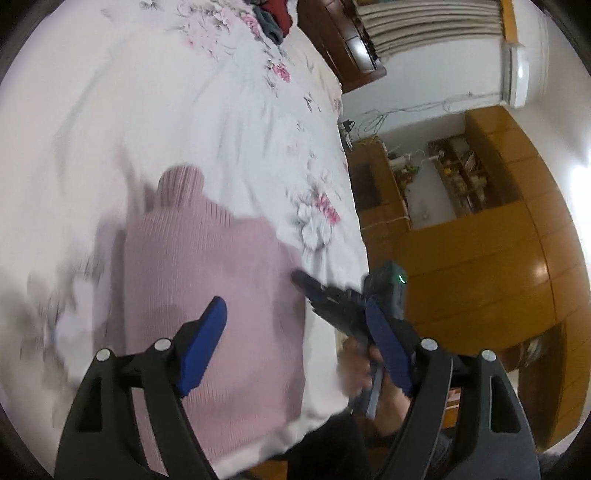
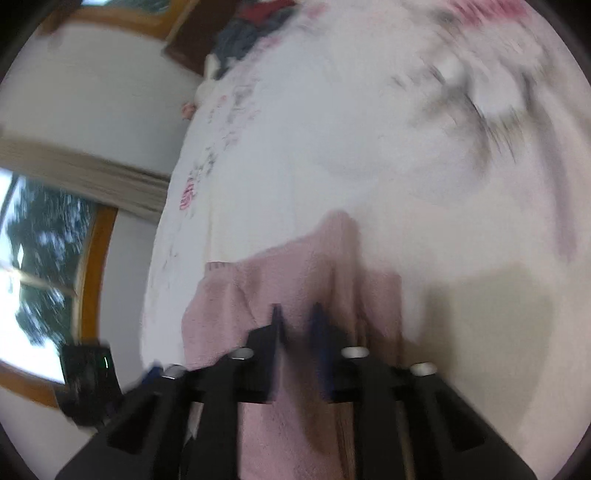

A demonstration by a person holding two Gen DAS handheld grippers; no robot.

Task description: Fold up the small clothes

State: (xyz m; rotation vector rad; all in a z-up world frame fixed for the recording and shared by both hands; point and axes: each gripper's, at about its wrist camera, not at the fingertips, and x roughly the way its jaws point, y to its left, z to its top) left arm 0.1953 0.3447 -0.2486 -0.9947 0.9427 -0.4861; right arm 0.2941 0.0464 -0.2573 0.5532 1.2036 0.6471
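Observation:
A pink knitted sweater lies on a white floral bedsheet, collar pointing away from me. My left gripper hangs above its lower half, blue pads spread wide and nothing between them. The right gripper, held by a hand, reaches in at the sweater's right edge. In the right wrist view its fingers stand close together with pink sweater cloth running between them, and the gripper is blurred. The cloth rises in folds ahead of it.
A pile of red and grey clothes sits at the far end of the bed. The bed edge drops off beside wooden cabinets and a shelf. A window and a wall show in the right wrist view.

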